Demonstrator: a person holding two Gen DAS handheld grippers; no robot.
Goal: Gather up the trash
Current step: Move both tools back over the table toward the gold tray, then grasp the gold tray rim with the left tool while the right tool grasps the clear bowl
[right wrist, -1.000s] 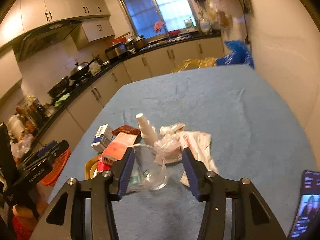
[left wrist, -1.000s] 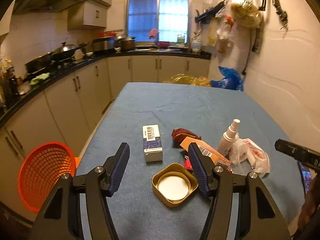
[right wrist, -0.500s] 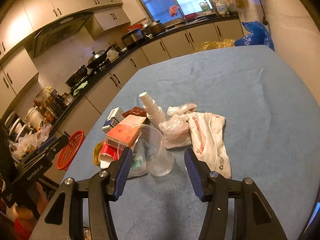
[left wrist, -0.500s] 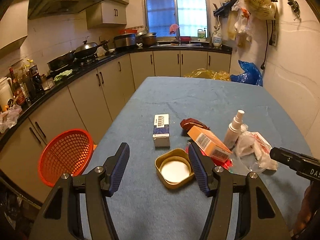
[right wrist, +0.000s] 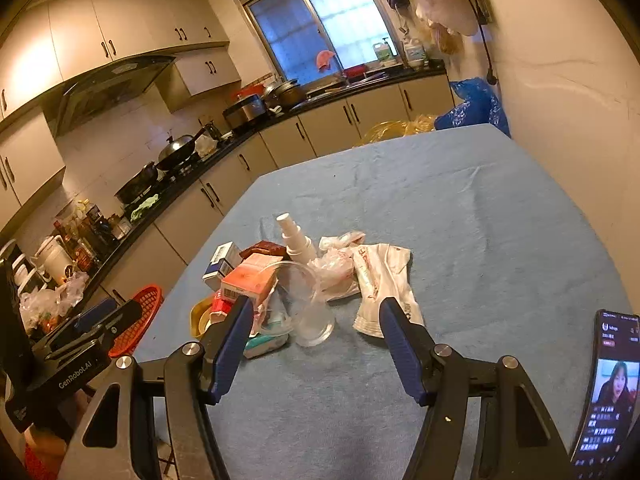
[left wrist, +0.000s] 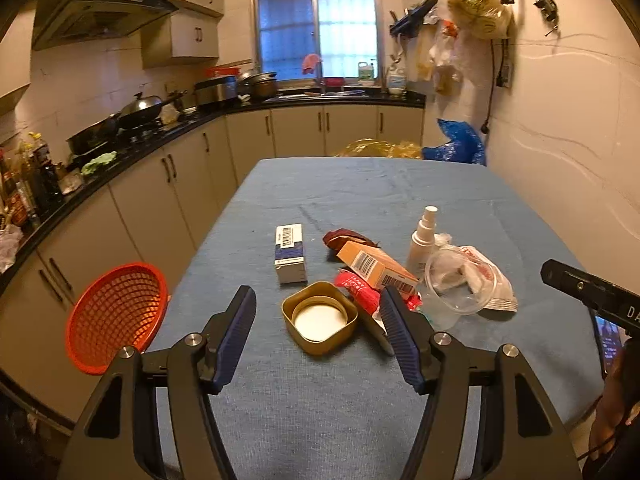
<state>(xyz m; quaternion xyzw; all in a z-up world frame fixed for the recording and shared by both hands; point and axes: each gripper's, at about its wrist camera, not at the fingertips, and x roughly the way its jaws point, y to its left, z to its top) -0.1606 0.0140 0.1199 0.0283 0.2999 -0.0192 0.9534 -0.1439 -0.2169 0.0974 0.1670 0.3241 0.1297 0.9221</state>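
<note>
Right gripper (right wrist: 316,314), jaws just widened and empty, hovers short of a clear plastic cup (right wrist: 308,300) lying amid trash on the blue table (right wrist: 480,240).
Light, thin-walled and crushable, the cup looks best pinched gently across its rim.

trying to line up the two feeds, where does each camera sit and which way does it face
Left wrist: on the left gripper, looking forward and down over the blue table at the gold tin, toward the window; both its fingers show, plus the right gripper at the right edge.
Right wrist: on the right gripper, aimed at the clear cup and white wrapper; its jaws have just been opening, nothing between them; the left gripper shows at left.
Shared: spray bottle, orange box, red basket.
</note>
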